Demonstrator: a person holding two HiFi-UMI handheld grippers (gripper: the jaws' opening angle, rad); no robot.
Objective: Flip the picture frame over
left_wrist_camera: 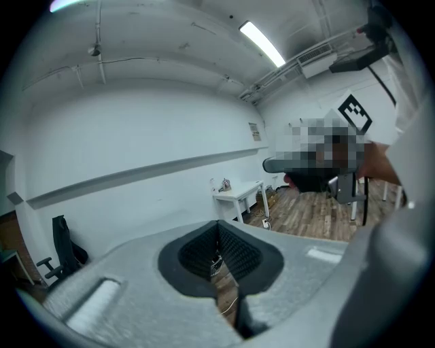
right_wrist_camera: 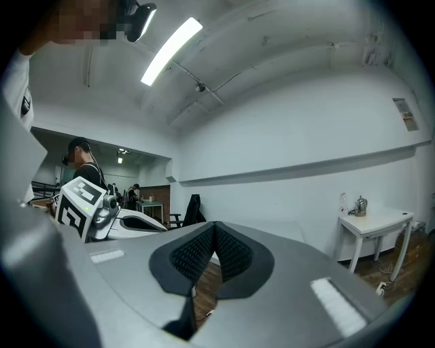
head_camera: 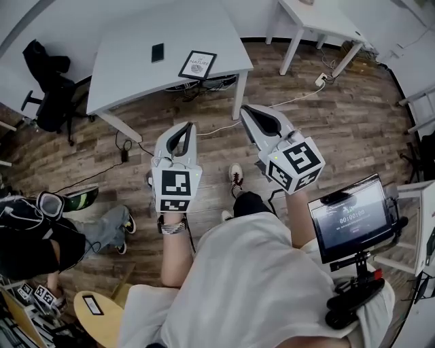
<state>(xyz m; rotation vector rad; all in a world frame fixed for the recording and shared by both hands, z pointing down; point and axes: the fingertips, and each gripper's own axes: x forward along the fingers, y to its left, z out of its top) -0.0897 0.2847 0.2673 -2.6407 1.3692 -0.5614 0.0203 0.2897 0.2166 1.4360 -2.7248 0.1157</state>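
Note:
The picture frame point(head_camera: 197, 64), black-edged with a white print facing up, lies near the front edge of the grey table point(head_camera: 129, 61). Both grippers hover over the wooden floor, short of the table and well apart from the frame. My left gripper point(head_camera: 184, 128) is shut with nothing in it; its black pads meet in the left gripper view point(left_wrist_camera: 219, 225). To its right, my right gripper point(head_camera: 247, 109) is also shut and empty, and its pads are pressed together in the right gripper view point(right_wrist_camera: 215, 227). The frame shows in neither gripper view.
A black phone point(head_camera: 158, 52) lies on the grey table left of the frame. A black chair point(head_camera: 47, 88) stands at the left and a white table point(head_camera: 319, 20) at the back right. A seated person point(head_camera: 41, 231) is at the lower left, a monitor point(head_camera: 350, 217) at the right.

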